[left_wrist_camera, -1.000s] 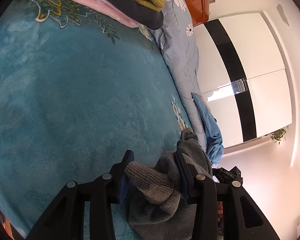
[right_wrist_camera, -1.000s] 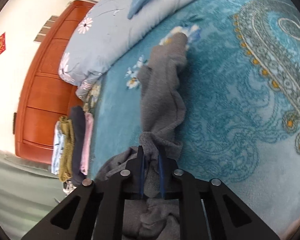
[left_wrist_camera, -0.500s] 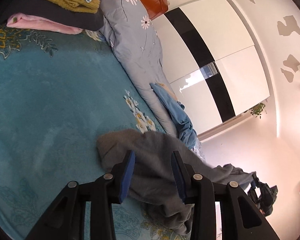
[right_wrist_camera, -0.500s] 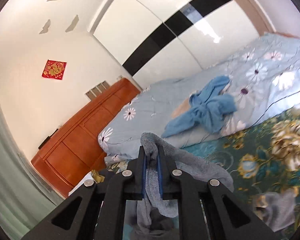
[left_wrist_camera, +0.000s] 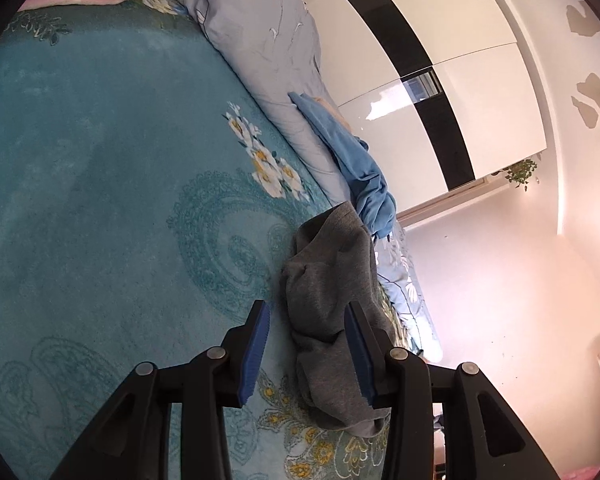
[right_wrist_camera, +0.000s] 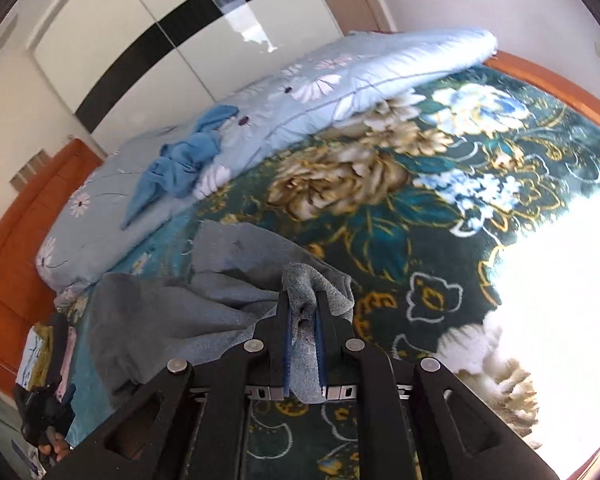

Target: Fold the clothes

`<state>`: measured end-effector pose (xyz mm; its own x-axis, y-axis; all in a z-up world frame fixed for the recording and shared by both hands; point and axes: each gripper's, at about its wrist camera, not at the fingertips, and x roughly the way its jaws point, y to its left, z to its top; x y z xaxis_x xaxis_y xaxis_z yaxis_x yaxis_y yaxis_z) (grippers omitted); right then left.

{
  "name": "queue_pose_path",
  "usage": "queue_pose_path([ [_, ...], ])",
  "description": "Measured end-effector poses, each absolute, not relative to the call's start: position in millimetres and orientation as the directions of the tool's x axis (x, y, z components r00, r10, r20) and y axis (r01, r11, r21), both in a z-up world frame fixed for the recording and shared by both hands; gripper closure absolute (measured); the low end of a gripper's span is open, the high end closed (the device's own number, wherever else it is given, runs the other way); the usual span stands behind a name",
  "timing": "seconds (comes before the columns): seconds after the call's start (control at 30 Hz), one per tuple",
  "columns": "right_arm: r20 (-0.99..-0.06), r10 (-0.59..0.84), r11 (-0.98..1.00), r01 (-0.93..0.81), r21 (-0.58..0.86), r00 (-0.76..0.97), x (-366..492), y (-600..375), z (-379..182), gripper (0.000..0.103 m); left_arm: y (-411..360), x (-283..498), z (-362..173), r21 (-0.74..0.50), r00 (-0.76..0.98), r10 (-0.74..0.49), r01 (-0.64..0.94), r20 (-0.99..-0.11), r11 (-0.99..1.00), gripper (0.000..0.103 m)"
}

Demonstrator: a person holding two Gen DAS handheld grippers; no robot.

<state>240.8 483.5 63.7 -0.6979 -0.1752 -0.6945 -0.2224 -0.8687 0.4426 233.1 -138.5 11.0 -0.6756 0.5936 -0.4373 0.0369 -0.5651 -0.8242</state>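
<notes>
The right gripper (right_wrist_camera: 303, 322) has its two blue-padded fingers pinched on a fold of the grey knit garment (right_wrist_camera: 204, 304); the cloth fills the narrow gap and spills over the fingertips. How the fabric runs below the jaws is hidden by the black frame.

The left gripper (left_wrist_camera: 306, 340) stands spread wide and holds nothing. Its right finger overlaps the edge of the same grey garment (left_wrist_camera: 332, 296); whether they touch cannot be told.

The garment lies crumpled on the teal patterned blanket (left_wrist_camera: 112, 184), one end beside the pale blue floral quilt (right_wrist_camera: 340, 80). One blue cloth (right_wrist_camera: 180, 164) lies bunched on that quilt.

A stack of folded clothes (right_wrist_camera: 52, 356) sits at the frame edge, cut off; its count cannot be made out.
</notes>
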Motion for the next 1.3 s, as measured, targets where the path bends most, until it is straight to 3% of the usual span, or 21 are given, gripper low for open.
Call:
queue_pose_path([
  [0.1, -0.672, -0.149, -0.852, -0.251, 0.460, -0.725, 238.7, 488.8, 71.2, 0.075, -132.3, 228.1, 12.2, -0.808, -0.661, 0.590, 0.043, -0.464, -0.587, 0.060],
  [0.2, -0.651, -0.068, -0.887, -0.253, 0.387, -0.756, 236.1, 480.5, 92.6, 0.072, -126.1, 223.0, 13.5, -0.791, -0.646, 0.585, 0.049, -0.490, -0.609, 0.058],
  [0.3, -0.616, -0.011, -0.926, -0.225, 0.304, -0.788, 228.8, 463.7, 109.6, 0.062, -113.7, 207.2, 21.4, -0.765, -0.628, 0.579, 0.040, -0.519, -0.643, 0.050],
  [0.53, -0.691, -0.381, -0.921, 0.191, 0.338, -0.614, 150.8, 362.6, 80.6, 0.061, -45.0, 118.7, 46.5, -0.665, -0.557, 0.554, -0.004, -0.619, -0.747, 0.039],
  [0.67, -0.765, -0.406, -0.914, 0.228, 0.335, -0.501, 108.2, 322.7, 49.6, 0.060, -23.0, 85.1, 35.7, -0.636, -0.519, 0.534, 0.024, -0.667, -0.771, 0.032],
  [0.9, -0.847, -0.429, -0.900, 0.222, 0.374, -0.314, 47.7, 278.1, -3.7, 0.058, -3.0, 48.3, 2.5, -0.622, -0.446, 0.531, 0.077, -0.721, -0.780, 0.034],
  [0.93, -0.847, -0.439, -0.896, 0.207, 0.392, -0.299, 46.3, 281.1, -9.5, 0.059, -0.2, 43.0, -2.2, -0.619, -0.435, 0.530, 0.084, -0.728, -0.781, 0.041],
  [0.97, -0.844, -0.449, -0.892, 0.213, 0.400, -0.294, 47.1, 281.2, -11.4, 0.060, 0.5, 39.7, -1.2, -0.622, -0.436, 0.534, 0.079, -0.724, -0.779, 0.055],
  [1.07, -0.832, -0.475, -0.875, 0.252, 0.413, -0.286, 51.6, 278.7, -12.9, 0.082, -6.3, 38.1, 25.6, -0.651, -0.491, 0.564, 0.009, -0.664, -0.759, 0.083],
  [1.1, -0.822, -0.494, -0.865, 0.262, 0.429, -0.284, 51.0, 277.6, -12.2, 0.095, -8.6, 37.6, 34.6, -0.659, -0.507, 0.574, -0.015, -0.643, -0.752, 0.085],
  [1.13, -0.809, -0.515, -0.852, 0.270, 0.448, -0.282, 49.7, 276.4, -11.1, 0.098, -10.9, 37.0, 43.5, -0.666, -0.523, 0.583, -0.039, -0.621, -0.745, 0.088],
  [1.3, -0.710, -0.558, -0.830, 0.271, 0.489, -0.429, 33.4, 289.3, 38.0, 0.101, -22.4, 34.3, 88.2, -0.690, -0.592, 0.628, -0.161, -0.504, -0.706, 0.095],
])
